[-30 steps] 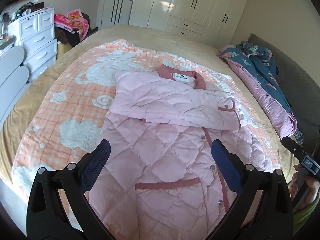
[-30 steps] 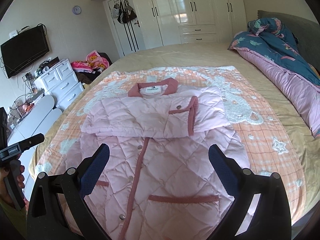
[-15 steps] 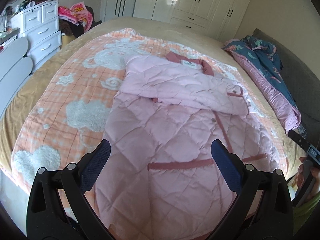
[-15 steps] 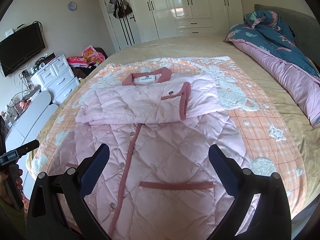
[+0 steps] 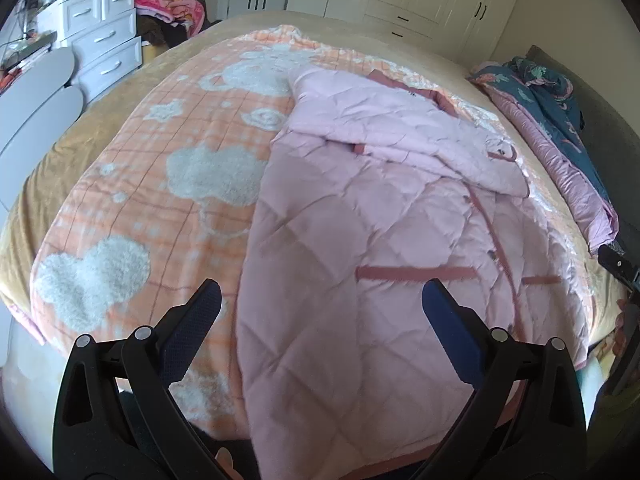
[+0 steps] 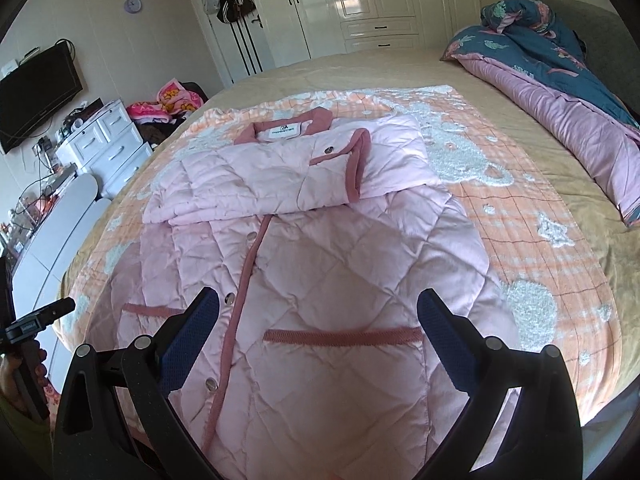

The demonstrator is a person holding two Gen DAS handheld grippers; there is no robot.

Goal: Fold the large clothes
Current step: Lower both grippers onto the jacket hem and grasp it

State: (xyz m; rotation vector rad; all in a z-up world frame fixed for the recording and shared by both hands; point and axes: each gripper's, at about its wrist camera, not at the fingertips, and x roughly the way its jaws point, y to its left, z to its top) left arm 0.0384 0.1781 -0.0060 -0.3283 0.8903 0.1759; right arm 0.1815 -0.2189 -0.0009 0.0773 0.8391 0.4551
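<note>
A pink quilted coat (image 5: 360,248) with dark pink trim lies flat on the bed, collar away from me, both sleeves folded across its chest (image 6: 280,172). My left gripper (image 5: 320,312) is open and empty, low over the coat's left hem corner near the bed's front edge. My right gripper (image 6: 318,320) is open and empty above the lower right part of the coat, over its pocket trim (image 6: 344,336). The left gripper's handle shows at the left edge of the right wrist view (image 6: 36,324).
The coat rests on an orange checked blanket (image 5: 160,184) over a tan bed cover (image 6: 360,76). A rolled blue and pink duvet (image 6: 560,92) lies along the right side. White drawers (image 5: 104,44) and wardrobes (image 6: 360,0) stand beyond the bed.
Both grippers have dropped lower and nearer the coat's hem. The left one has shifted left toward the hem corner. Both stay open and the coat has not moved.
</note>
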